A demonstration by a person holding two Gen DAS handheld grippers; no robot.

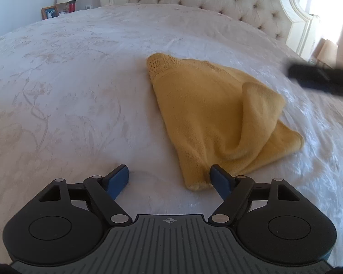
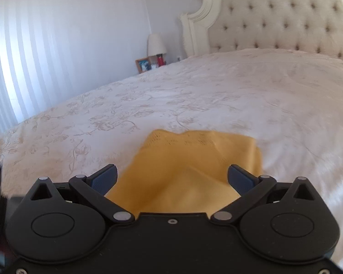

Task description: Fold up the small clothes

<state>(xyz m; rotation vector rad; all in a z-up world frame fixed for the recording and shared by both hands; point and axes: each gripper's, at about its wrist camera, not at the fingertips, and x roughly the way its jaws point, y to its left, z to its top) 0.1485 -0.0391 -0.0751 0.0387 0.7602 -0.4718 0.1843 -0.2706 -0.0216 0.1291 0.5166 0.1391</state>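
Note:
A small yellow knitted garment (image 1: 217, 118) lies folded on the white bedspread (image 1: 68, 91), with a crochet edge at its far end and a raised fold on its right side. My left gripper (image 1: 169, 178) stands open just above the bed at the garment's near corner; its right finger is at that corner and nothing is between the pads. In the right wrist view the same garment (image 2: 189, 166) lies below and ahead of my right gripper (image 2: 171, 175), which is open and holds nothing. A dark blur at the left view's right edge is the right gripper (image 1: 320, 77).
A tufted cream headboard (image 1: 217, 2) closes the far end of the bed. A nightstand with a lamp (image 2: 156, 44), a picture frame (image 2: 143, 65) and a red item stands beside it. Vertical blinds (image 2: 45, 57) cover the wall to the left.

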